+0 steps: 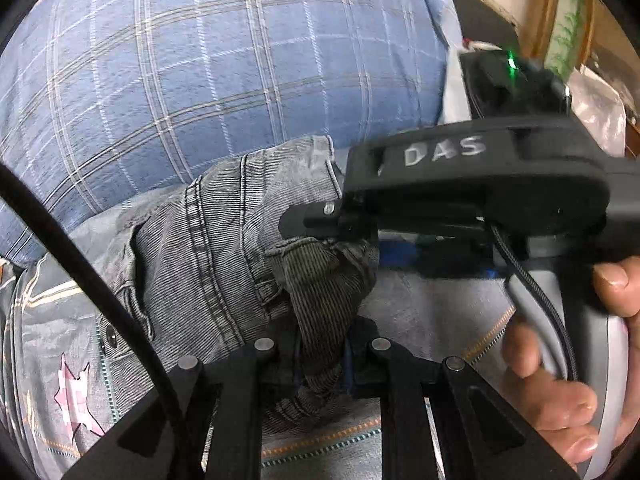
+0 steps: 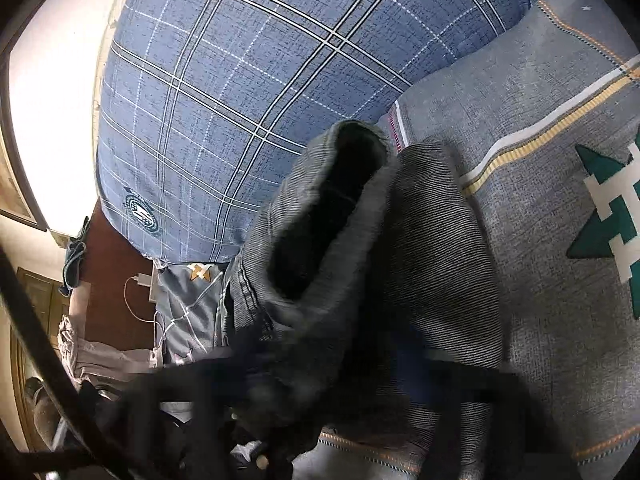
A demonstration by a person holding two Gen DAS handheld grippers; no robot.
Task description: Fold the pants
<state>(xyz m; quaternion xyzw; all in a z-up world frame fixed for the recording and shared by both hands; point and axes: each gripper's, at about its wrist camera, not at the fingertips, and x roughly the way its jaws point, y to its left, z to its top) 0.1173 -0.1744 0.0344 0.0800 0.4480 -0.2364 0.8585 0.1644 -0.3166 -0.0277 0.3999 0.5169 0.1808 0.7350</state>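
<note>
Grey denim pants (image 1: 224, 248) lie bunched on a grey patterned bed sheet (image 1: 432, 312). My left gripper (image 1: 320, 356) is shut on a fold of the pants near the bottom centre of the left wrist view. My right gripper (image 1: 316, 220) comes in from the right in that view and its fingers pinch the pants just above the left one. In the right wrist view the pants (image 2: 432, 264) hang over my blurred right gripper (image 2: 340, 412), with an open leg or waist hole (image 2: 332, 208) facing the camera.
A large blue plaid pillow (image 1: 208, 80) lies behind the pants; it also shows in the right wrist view (image 2: 248, 92). A white charger and cable (image 2: 140, 284) sit on the brown floor to the left. A person's hand (image 1: 560, 360) holds the right gripper's handle.
</note>
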